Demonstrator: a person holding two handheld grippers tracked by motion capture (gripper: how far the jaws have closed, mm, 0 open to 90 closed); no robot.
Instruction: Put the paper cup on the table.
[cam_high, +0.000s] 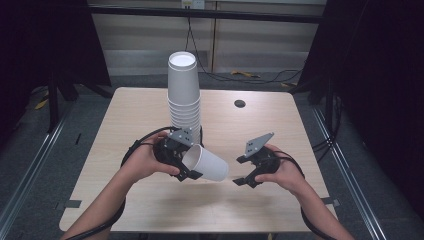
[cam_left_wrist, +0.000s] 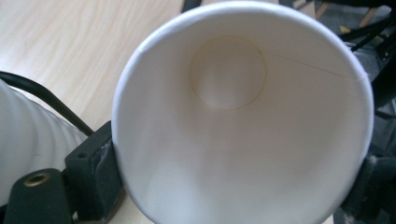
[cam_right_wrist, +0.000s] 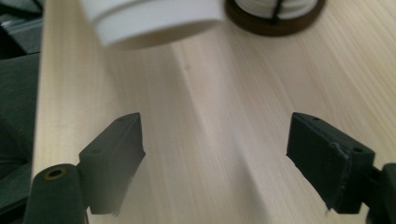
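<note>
A white paper cup (cam_high: 210, 165) lies on its side just above the table, and my left gripper (cam_high: 187, 169) is shut on its rim. In the left gripper view the cup's open mouth (cam_left_wrist: 243, 116) faces the camera, with a black jaw pressed to each side of the rim. My right gripper (cam_high: 239, 171) stands open just right of the cup's base, with nothing between its jaws. From the right gripper (cam_right_wrist: 215, 154) the cup's base (cam_right_wrist: 154, 21) shows ahead at the top. A tall stack of upturned white cups (cam_high: 183, 90) rises behind the left hand.
The wooden table (cam_high: 150, 200) has a black round hole (cam_high: 240, 103) at its back right. The stack's foot sits in a dark brown ring (cam_right_wrist: 275, 14). A black cable (cam_left_wrist: 46, 98) trails beside the ribbed stack (cam_left_wrist: 28, 140). Dark floor and rails surround the table.
</note>
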